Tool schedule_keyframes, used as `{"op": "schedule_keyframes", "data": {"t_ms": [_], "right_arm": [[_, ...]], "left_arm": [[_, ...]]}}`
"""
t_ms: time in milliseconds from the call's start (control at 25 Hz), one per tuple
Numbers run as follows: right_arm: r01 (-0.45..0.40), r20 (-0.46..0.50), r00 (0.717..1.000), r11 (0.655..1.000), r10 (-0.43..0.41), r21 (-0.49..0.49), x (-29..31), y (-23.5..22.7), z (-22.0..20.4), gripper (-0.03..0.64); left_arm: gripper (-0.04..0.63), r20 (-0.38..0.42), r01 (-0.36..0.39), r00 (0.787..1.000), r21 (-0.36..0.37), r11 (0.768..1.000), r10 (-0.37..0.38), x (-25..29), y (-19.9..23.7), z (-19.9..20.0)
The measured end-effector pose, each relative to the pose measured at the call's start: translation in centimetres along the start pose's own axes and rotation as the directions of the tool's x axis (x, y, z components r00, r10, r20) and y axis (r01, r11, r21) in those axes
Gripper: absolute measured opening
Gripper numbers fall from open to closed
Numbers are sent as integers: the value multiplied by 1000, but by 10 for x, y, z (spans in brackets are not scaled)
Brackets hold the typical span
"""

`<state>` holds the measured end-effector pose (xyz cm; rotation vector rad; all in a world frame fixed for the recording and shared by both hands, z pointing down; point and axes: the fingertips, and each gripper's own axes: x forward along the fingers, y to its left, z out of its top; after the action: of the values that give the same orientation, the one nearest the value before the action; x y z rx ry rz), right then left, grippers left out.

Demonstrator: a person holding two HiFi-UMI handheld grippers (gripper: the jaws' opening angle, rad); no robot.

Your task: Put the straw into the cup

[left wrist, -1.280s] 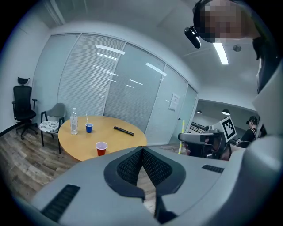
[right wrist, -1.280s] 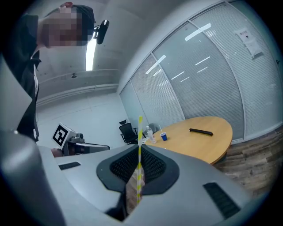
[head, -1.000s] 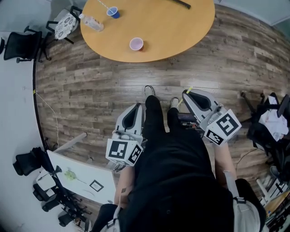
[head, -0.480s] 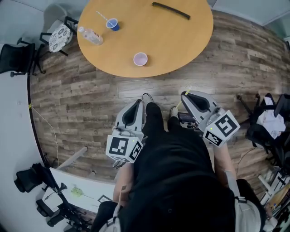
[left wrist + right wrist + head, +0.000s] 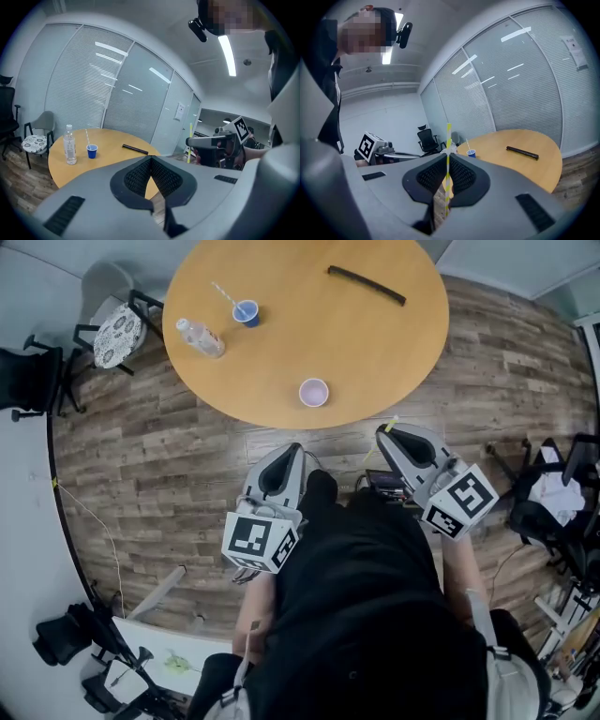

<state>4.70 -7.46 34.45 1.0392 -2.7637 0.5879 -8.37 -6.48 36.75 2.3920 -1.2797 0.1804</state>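
Observation:
A yellow-and-white striped straw stands upright between the jaws of my right gripper, which is shut on it. In the head view its tip pokes out just short of the round wooden table. An empty pink cup sits near the table's near edge, ahead of and between both grippers. My left gripper is held beside the right gripper; its jaws meet with nothing between them. A blue cup holding a straw of its own stands further back.
On the table are a clear water bottle at the left and a black strip at the far side. A chair with a patterned cushion and a black office chair stand at the left. Bags and gear crowd the floor at the right.
The table has come closer and lower in the head view as the person walked toward it. Both grippers have moved forward, and their tips are now near the table's edge.

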Motion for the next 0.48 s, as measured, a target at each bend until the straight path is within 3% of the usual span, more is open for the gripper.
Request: {"op": "schedule_keyframes", "data": {"t_ms": [240, 480], "right_arm": [[55, 37, 998, 998, -56, 34, 29, -6, 14, 26], [48, 57, 997, 998, -51, 52, 64, -8, 24, 26]], "left_arm": [[12, -10, 60, 998, 14, 998, -60, 2, 24, 7], [12, -4, 70, 998, -1, 998, -70, 2, 46, 13]]}}
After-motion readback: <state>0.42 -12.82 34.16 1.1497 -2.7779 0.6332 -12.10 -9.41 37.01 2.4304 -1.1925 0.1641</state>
